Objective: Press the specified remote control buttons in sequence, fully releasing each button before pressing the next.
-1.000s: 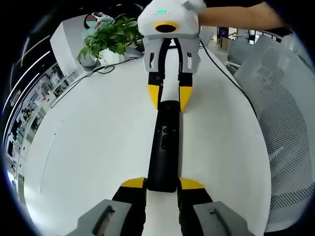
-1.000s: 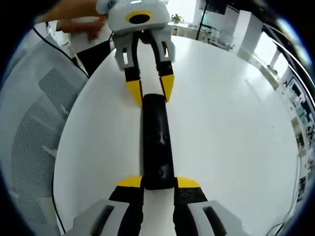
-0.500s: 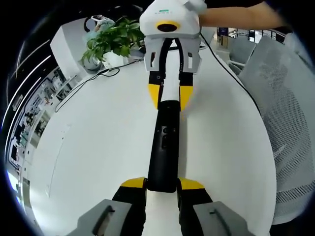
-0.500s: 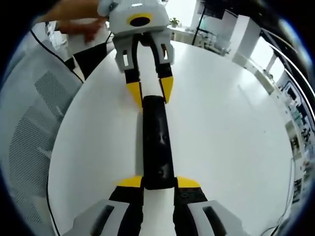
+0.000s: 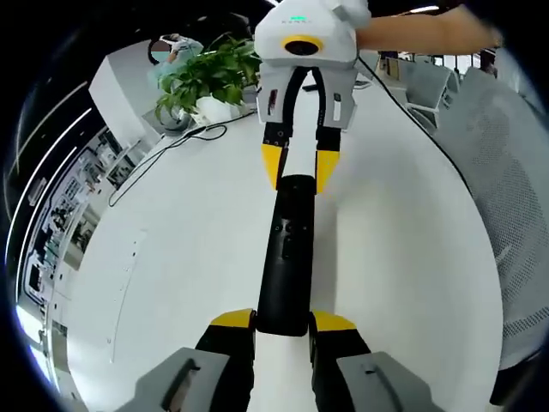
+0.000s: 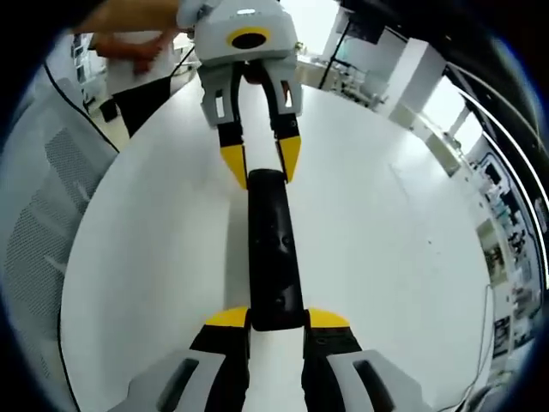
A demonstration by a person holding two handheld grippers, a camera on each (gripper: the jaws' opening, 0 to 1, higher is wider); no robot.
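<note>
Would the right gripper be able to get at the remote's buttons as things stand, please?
Probably not: the right gripper looks shut on one end of the remote, the left gripper on the other, so neither is free to press.

place: office | cues: white table [image 5: 171, 257]; mesh chairs [image 5: 515, 172]; potted plant [image 5: 206, 73]; desk rows [image 6: 506, 215]

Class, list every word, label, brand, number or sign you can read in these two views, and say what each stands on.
No text can be read.
Long black remote control: button marks too small to read.
White gripper housing: a green light, no legible label.
Shelves at the room's edge: too blurred to read.
</note>
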